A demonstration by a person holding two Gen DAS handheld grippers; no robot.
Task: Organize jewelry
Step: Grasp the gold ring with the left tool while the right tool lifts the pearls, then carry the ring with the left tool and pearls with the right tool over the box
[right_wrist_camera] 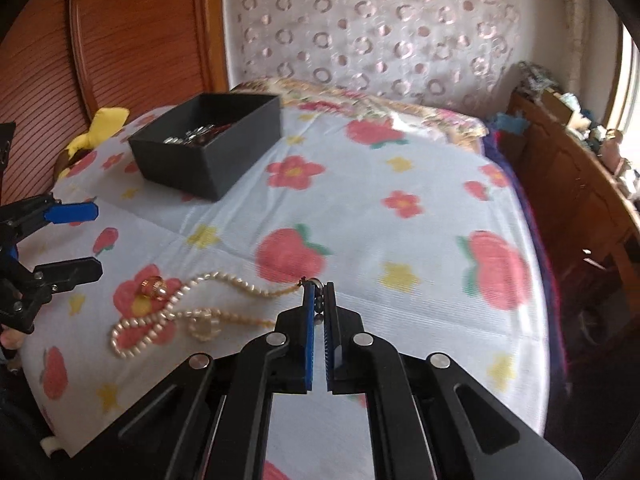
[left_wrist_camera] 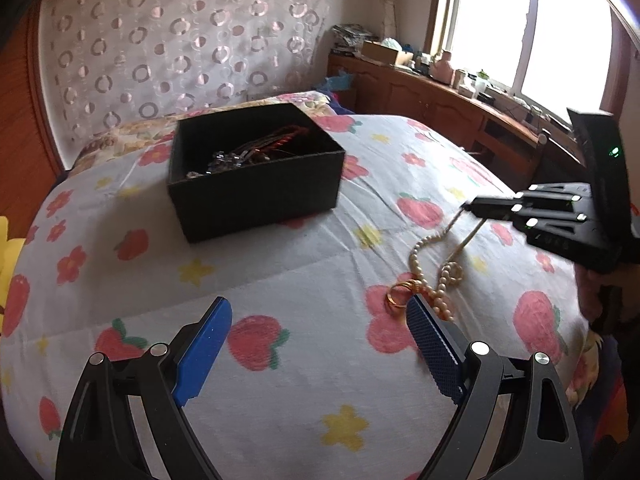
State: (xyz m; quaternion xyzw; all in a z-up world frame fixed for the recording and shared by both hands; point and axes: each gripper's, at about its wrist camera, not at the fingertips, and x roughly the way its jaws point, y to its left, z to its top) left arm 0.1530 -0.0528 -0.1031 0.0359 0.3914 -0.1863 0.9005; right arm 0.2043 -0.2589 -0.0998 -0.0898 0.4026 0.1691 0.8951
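Note:
A pearl necklace (left_wrist_camera: 434, 272) lies partly on the flowered bedsheet and also shows in the right wrist view (right_wrist_camera: 188, 304). My right gripper (right_wrist_camera: 319, 292) is shut on the necklace's clasp end and lifts that end off the sheet; it shows at the right of the left wrist view (left_wrist_camera: 470, 206). A gold ring (left_wrist_camera: 398, 296) lies beside the pearls, also seen in the right wrist view (right_wrist_camera: 152, 286). My left gripper (left_wrist_camera: 320, 316) is open and empty, its right finger next to the ring. A black box (left_wrist_camera: 256, 184) holding several jewelry pieces stands further back, also in the right wrist view (right_wrist_camera: 208, 148).
The bed (left_wrist_camera: 280, 400) is covered by a white sheet with red and yellow flowers. A wooden headboard (right_wrist_camera: 132, 32) and patterned curtain (left_wrist_camera: 180, 40) stand behind. A wooden cabinet (left_wrist_camera: 432, 96) with clutter runs along the window side. A yellow cloth (right_wrist_camera: 100, 128) lies by the box.

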